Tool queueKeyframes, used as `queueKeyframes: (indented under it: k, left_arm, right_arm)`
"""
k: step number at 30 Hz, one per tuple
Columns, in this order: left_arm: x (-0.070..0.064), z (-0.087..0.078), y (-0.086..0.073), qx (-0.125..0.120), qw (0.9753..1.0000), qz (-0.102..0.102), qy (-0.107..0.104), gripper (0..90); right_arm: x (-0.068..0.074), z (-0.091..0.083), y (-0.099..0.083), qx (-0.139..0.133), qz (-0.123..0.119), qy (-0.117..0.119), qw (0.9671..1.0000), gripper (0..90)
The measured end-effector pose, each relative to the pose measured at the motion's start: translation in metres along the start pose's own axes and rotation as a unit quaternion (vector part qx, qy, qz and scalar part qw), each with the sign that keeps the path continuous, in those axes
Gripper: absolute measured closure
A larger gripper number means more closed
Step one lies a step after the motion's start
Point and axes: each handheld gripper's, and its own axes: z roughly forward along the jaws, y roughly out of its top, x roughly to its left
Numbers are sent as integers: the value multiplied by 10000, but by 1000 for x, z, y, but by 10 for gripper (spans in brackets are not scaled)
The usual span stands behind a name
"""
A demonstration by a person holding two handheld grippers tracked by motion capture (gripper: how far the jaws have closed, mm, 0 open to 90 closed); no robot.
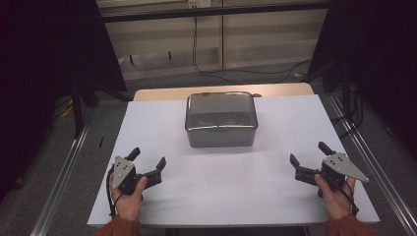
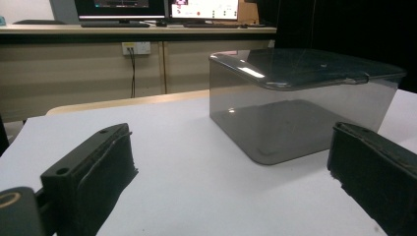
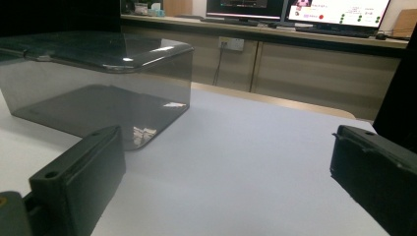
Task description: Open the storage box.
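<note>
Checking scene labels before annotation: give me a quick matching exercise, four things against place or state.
Things:
1. left gripper
2. right gripper
3. smoky clear box
4. white sheet

Places or states:
A. covers the tabletop under everything
B. lid on, at the middle of the table's far side
C. jaws open, near right of the table
D. jaws open, near left of the table

Pairs: 1-D, 2-C, 3-B, 4-A

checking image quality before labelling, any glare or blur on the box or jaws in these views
High view: dim, with glare along the lid edge of the smoked plastic box. Left gripper view: bright streak on the lid, near jaws soft. Right gripper view: glare patches on the lid corner and the box wall, jaws blurred.
</note>
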Motion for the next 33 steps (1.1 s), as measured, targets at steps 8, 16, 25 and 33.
queueKeyframes:
  k: [8,16,25,33]
  left_arm:
    - [-2,0,1,-74,9999,-47,-64,35]
    - [-7,1,0,-43,9999,-101,-131,36]
    - [-7,2,-1,74,9999,-109,-89,36]
    - [-8,2,-2,101,9997,-165,-140,36]
  right_arm:
    - [2,1,-1,51,29,149,9999,4]
    - [5,4,0,76,161,339,9993,0]
    - [13,9,1,156,68,630,9979,0]
    - [20,16,5,171,52,775,9968,0]
